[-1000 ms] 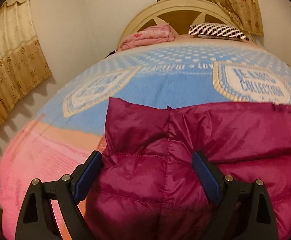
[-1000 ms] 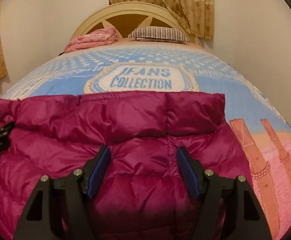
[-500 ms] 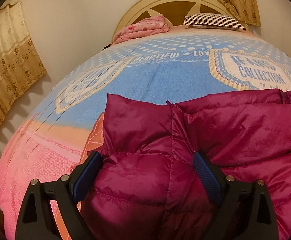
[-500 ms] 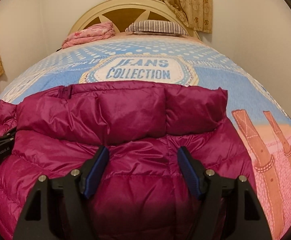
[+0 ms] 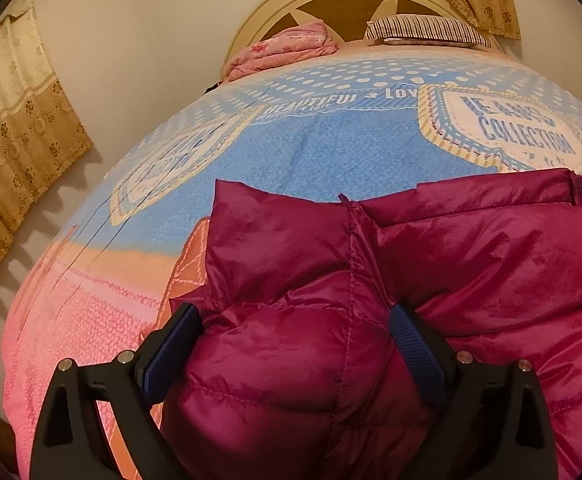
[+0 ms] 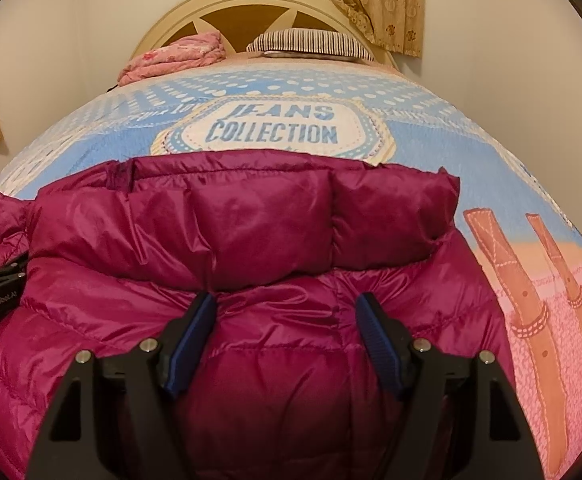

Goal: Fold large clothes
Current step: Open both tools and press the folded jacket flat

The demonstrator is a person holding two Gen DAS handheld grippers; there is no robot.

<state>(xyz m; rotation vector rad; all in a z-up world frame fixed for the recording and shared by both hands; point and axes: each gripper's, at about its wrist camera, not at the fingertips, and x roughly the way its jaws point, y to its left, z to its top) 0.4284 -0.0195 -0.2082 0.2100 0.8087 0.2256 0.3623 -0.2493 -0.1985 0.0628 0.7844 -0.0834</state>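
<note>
Between both spread claws (image 5: 295, 340) (image 6: 287, 332), magenta puffer jacket (image 6: 251, 232).

I'm looking down a bed (image 6: 431, 136) covered by a blanket (image 5: 331, 152) that is blue with white dots toward the headboard (image 6: 251, 0), carries a "JEANS COLLECTION" badge (image 6: 275, 128) in the middle, and turns orange and pink with printed belt straps nearer me. A magenta puffer jacket (image 6: 251, 220) lies directly on the near part of the blanket, its far edge touching the bottom of the badge. At the head end I see a folded pink cloth (image 5: 287, 50) just beside a striped pillow (image 6: 311, 42), both resting on the bed.
</note>
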